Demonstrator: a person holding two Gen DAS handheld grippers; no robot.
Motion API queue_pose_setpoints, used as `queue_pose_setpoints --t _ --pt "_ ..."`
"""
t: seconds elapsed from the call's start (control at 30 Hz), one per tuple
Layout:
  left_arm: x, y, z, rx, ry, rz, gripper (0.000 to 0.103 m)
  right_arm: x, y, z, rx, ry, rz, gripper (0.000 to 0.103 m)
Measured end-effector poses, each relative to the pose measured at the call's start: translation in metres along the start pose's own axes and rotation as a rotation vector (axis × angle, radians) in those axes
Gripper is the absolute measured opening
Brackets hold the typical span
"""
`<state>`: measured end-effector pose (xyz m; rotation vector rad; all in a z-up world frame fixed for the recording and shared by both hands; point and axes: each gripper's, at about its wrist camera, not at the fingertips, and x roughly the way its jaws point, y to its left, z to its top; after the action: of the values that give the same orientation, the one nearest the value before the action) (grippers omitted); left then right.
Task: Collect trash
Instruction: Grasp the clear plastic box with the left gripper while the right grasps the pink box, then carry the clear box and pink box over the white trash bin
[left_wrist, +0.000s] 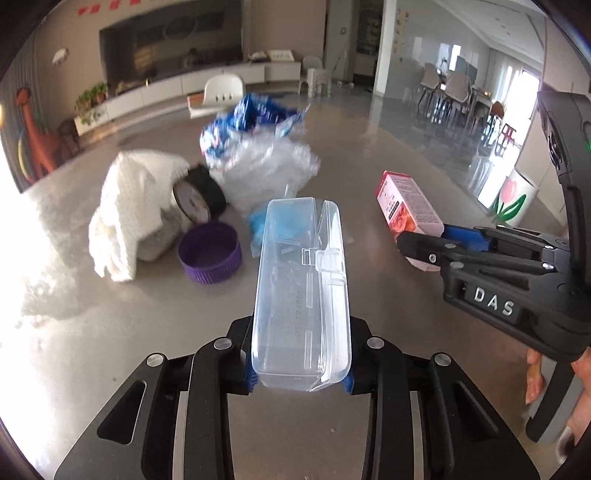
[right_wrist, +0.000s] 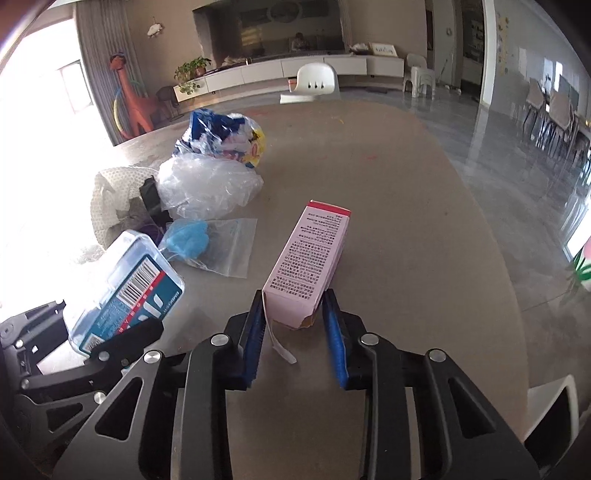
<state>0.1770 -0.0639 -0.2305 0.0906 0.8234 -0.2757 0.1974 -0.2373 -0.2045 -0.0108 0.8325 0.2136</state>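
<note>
Already the left gripper (left_wrist: 301, 373) is clamped on the near end of the clear plastic hinged case (left_wrist: 301, 280), which juts toward twelve o'clock above the grey tabletop (left_wrist: 369, 155). The right gripper (right_wrist: 295, 339) has its blue pads (right_wrist: 254, 343) apart around the torn end of the pink cardboard carton (right_wrist: 308, 264), barely touching. Squeeze squarely across the carton's narrow sides before lifting, I'd judge, and keep the case level so it clears the zip bag with a blue wad (right_wrist: 207, 245) lying at ten o'clock from the carton.
</note>
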Motion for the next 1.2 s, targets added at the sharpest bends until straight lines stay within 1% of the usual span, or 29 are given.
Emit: queue_pose_setpoints --t 0.1,0.23,0.33,0.4,0.57,0.87,1.13,1.2 --pt "-0.015 0.000 0.008 -0.019 -0.030 -0.007 0.032 -0.020 0.003 0.003 -0.027 -0.042 -0.012 0.033" --pt "-0.039 -0.009 0.024 -0.032 -0.074 -0.019 0.032 -0.063 0.004 0.007 -0.056 -0.120 -0.018 0.033" --pt "-0.054 -0.021 0.035 -0.022 -0.109 -0.033 0.032 -0.096 -0.003 0.006 -0.065 -0.168 -0.029 0.033" --pt "-0.066 -0.037 0.042 -0.002 -0.136 -0.041 0.032 -0.118 -0.012 0.003 -0.059 -0.196 -0.041 0.033" --pt "-0.084 -0.087 0.057 0.053 -0.184 -0.088 0.032 -0.159 -0.039 -0.008 -0.029 -0.240 -0.088 0.033" --pt "-0.097 -0.172 0.068 0.153 -0.214 -0.178 0.032 -0.204 -0.092 -0.033 0.043 -0.281 -0.165 0.033" --pt "-0.097 -0.230 0.072 0.219 -0.216 -0.245 0.032 -0.224 -0.132 -0.052 0.110 -0.306 -0.236 0.033" --pt "-0.093 -0.239 0.073 0.234 -0.212 -0.263 0.032 -0.228 -0.144 -0.059 0.130 -0.309 -0.256 0.033"
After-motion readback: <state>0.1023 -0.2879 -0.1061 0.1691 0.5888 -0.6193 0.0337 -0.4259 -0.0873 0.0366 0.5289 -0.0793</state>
